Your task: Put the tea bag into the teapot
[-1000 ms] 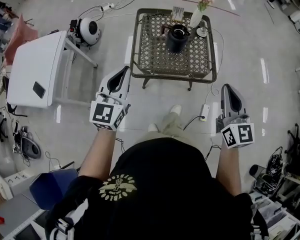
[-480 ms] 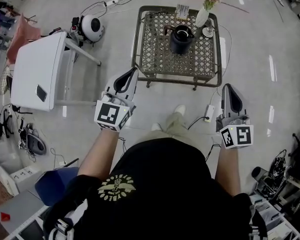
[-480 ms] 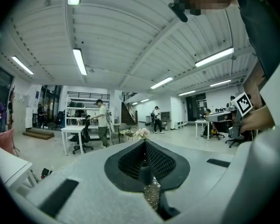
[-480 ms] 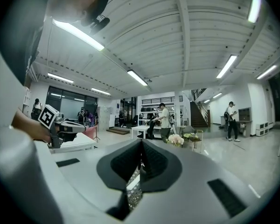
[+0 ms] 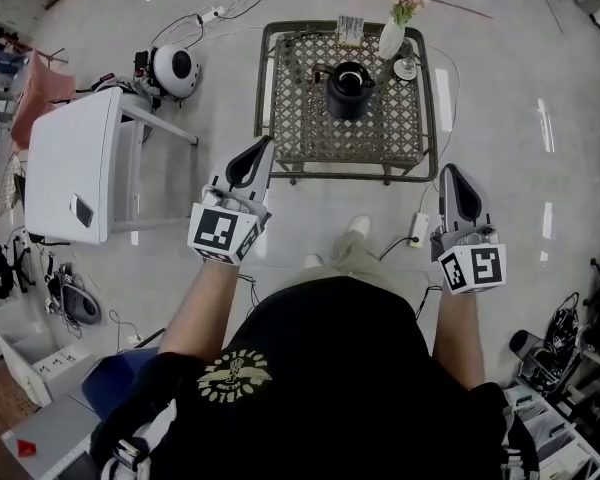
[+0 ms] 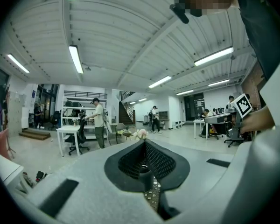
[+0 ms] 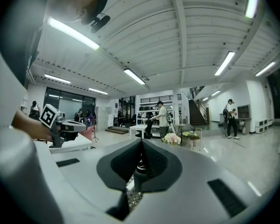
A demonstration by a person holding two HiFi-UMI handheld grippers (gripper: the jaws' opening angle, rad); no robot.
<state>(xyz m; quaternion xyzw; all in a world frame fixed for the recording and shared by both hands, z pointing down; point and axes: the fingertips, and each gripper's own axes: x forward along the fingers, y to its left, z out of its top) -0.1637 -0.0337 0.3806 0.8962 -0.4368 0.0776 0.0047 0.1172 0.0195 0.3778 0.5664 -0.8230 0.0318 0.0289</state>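
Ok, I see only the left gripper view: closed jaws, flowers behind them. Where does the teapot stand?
Observer: In the head view, the black teapot stands near the middle of the lattice table.
Operator: Does the right gripper hold a tea bag?
Observer: No, the right gripper is shut, with nothing between its jaws.
Operator: Is my left gripper above the table?
Observer: No, the left gripper is above the floor, short of the table's near edge.
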